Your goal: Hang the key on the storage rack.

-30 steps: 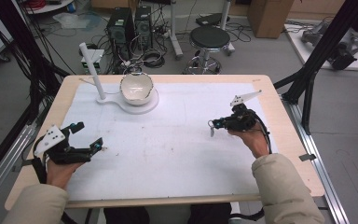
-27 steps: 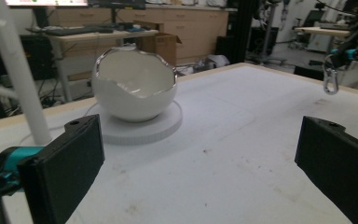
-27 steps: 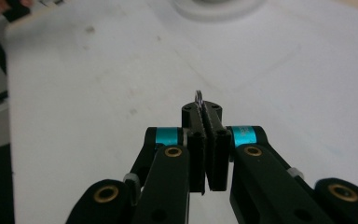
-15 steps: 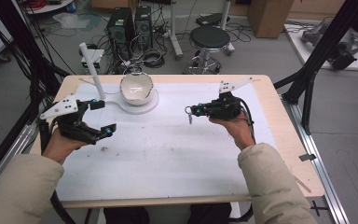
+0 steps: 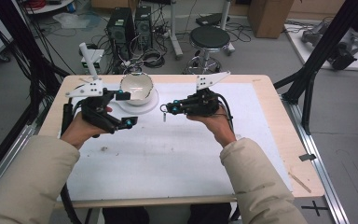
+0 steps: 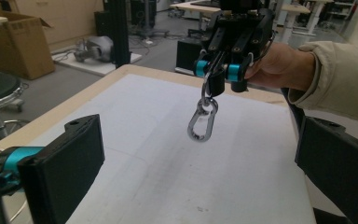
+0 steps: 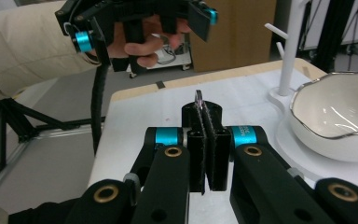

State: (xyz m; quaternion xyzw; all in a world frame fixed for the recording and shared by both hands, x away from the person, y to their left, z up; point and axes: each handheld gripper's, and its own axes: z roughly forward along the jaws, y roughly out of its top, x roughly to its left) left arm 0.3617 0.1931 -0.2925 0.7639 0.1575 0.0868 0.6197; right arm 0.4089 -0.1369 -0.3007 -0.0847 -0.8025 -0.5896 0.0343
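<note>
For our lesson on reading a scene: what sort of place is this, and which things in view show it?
Probably a robotics lab or workshop: computer towers with loose cables on the floor, a black metal camera frame around the table, and cardboard boxes behind.

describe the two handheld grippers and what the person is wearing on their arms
Both grippers, left gripper and right gripper, are black, with flat black jaws and bright teal collars near the jaw bases. Brass-coloured rivets dot the right one's linkage. Each carries a pale grey three-cornered plate with small dark holes, and trails a black cable. The sleeves are beige, jacket-like.
</note>
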